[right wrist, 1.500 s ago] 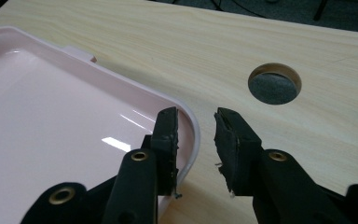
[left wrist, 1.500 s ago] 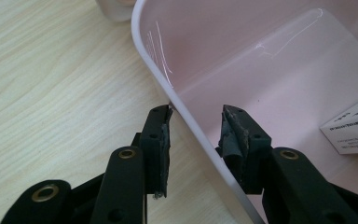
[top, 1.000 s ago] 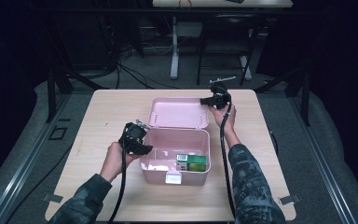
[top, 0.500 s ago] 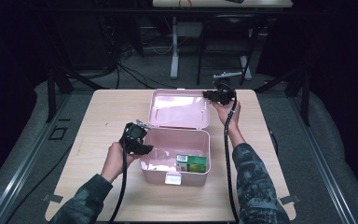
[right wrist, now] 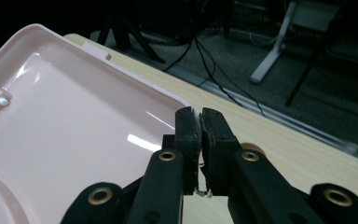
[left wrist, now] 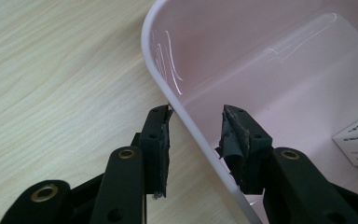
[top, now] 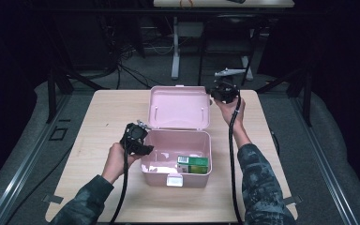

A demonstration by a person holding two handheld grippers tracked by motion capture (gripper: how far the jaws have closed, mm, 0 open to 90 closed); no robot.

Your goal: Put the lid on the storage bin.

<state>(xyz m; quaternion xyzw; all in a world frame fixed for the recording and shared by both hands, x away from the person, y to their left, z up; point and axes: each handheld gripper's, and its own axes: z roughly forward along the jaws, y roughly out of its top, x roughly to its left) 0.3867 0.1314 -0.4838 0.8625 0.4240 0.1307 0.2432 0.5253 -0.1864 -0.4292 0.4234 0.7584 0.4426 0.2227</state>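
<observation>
A pink plastic box (top: 178, 176) stands open in the middle of the wooden table (top: 108, 112), its lid (top: 178, 108) tipped up at the back. A green and white carton (top: 193, 164) lies inside at the right. My left gripper (top: 142, 143) grips the box's left wall; in the left gripper view (left wrist: 198, 112) the rim (left wrist: 163, 79) runs slantwise between the jaws, one pad outside and one inside. My right gripper (top: 214, 93) is at the lid's upper right corner. Its jaws (right wrist: 200, 112) have just been closing and stand shut with nothing between them, the lid's corner (right wrist: 170, 100) just beside them.
Both gripper cables trail back along the forearms to the table's near edge. Beyond the far edge lie dark floor, loose cables and the white legs (top: 175, 51) of another table. Bare tabletop stretches left and right of the box.
The lid has swung up further toward upright. My right gripper has risen with its corner and moved slightly away; the left gripper and box base have stayed put.
</observation>
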